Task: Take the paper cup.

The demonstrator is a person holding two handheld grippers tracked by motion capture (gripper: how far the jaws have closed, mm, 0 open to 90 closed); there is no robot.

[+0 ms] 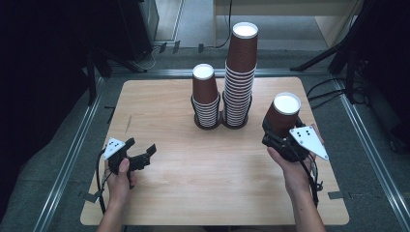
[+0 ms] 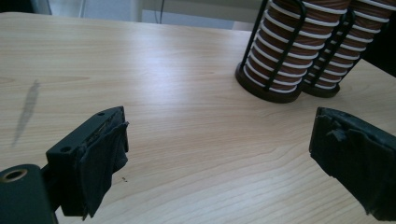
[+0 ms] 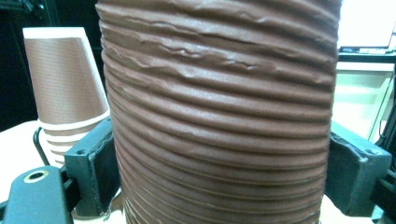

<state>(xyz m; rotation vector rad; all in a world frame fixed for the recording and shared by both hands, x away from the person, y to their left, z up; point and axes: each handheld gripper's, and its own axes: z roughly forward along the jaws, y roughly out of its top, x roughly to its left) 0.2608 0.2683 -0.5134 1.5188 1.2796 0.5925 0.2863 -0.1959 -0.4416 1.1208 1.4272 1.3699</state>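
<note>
Two stacks of upside-down brown paper cups stand in a black wire holder (image 1: 221, 121) at the table's far middle: a short stack (image 1: 205, 99) on the left and a tall stack (image 1: 240, 77) on the right. My right gripper (image 1: 283, 137), at the table's right side, is shut on a single upside-down brown ribbed cup (image 1: 282, 115) (image 3: 219, 116), its jaws pressing both sides. My left gripper (image 1: 140, 157) (image 2: 219, 154) sits low at the front left, open, with nothing but bare wood between its jaws. The stack bases (image 2: 285, 60) show beyond it.
The wooden table (image 1: 212, 193) has a faint grey smear (image 2: 28, 109) near its left part. Metal rails run along both sides of the table. Dark equipment and cables lie on the floor behind and to the right.
</note>
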